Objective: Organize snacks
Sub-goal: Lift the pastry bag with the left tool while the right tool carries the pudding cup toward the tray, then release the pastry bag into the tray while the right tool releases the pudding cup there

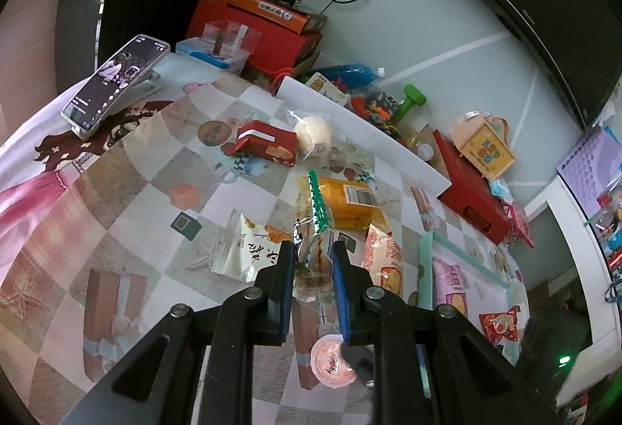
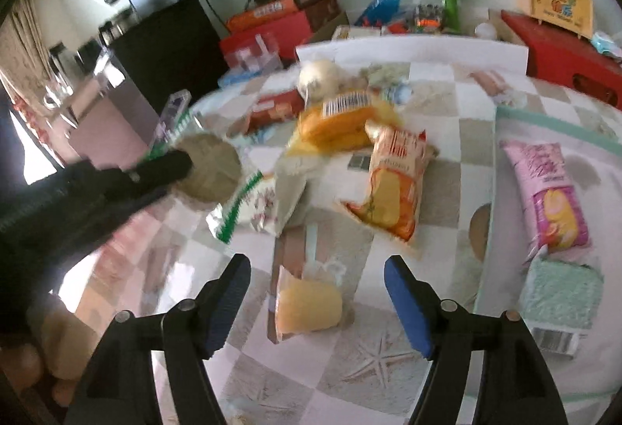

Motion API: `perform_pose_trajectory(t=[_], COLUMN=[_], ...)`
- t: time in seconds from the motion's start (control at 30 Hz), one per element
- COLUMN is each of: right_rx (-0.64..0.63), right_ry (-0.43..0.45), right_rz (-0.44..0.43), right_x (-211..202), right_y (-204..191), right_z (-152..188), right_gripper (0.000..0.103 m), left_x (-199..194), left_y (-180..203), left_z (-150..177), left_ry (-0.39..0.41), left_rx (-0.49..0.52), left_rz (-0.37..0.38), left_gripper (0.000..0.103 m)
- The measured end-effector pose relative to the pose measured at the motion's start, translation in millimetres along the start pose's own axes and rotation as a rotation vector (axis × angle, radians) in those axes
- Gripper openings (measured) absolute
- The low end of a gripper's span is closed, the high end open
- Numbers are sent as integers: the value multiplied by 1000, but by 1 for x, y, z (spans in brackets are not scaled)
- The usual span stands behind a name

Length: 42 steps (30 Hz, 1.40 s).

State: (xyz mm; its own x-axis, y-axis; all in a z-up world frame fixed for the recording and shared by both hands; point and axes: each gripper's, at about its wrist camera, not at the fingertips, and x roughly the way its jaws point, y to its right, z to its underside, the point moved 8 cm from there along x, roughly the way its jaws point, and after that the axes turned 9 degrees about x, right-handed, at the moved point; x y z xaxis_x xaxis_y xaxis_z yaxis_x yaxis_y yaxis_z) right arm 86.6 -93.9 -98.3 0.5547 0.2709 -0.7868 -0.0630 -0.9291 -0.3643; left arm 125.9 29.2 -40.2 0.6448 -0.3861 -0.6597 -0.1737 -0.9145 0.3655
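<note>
Checkered tablecloth (image 2: 447, 184) carries one orange cake packet (image 2: 392, 184). Left gripper (image 1: 313, 254) clamps one green-edged biscuit packet (image 1: 313, 230); right gripper (image 2: 317, 269) gapes around one yellow jelly cup (image 2: 309, 304), untouched.

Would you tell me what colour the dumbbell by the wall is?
The dumbbell is bright green, clearest in the right wrist view.

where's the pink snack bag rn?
The pink snack bag lies flat in the mint-rimmed tray, right side of the right wrist view, beside the orange bag.
</note>
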Motion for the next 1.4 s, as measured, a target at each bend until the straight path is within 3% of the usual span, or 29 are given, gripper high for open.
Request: perform_pose_trajectory(t=[0.27,0.37,0.5,0.6,1.17,1.4], right_rx=[-69,-123,-152,-127,-80,-5], right_ry=[-69,-65,-68,-70,65,143], right_rz=[61,124,136,106,27,67], right_x=[20,21,21,19,-24,-50], right_y=[-9,-13,-16,-14,-11,21], right_z=[20,25,27,23,-8,-30], right_gripper=[73,61,44,42,40,40], left_x=[4,5,7,7,-7,-8], left_y=[-6,-7,-7,-6,6,40], left_z=[2,3,4,5,-6,-12], left_ry=[-14,-20,-25,-26,33,55], left_rx=[-20,-22,-20,-18,8,61], left_rz=[4,4,3,4,12,84], left_gripper=[19,19,19,19,19,19])
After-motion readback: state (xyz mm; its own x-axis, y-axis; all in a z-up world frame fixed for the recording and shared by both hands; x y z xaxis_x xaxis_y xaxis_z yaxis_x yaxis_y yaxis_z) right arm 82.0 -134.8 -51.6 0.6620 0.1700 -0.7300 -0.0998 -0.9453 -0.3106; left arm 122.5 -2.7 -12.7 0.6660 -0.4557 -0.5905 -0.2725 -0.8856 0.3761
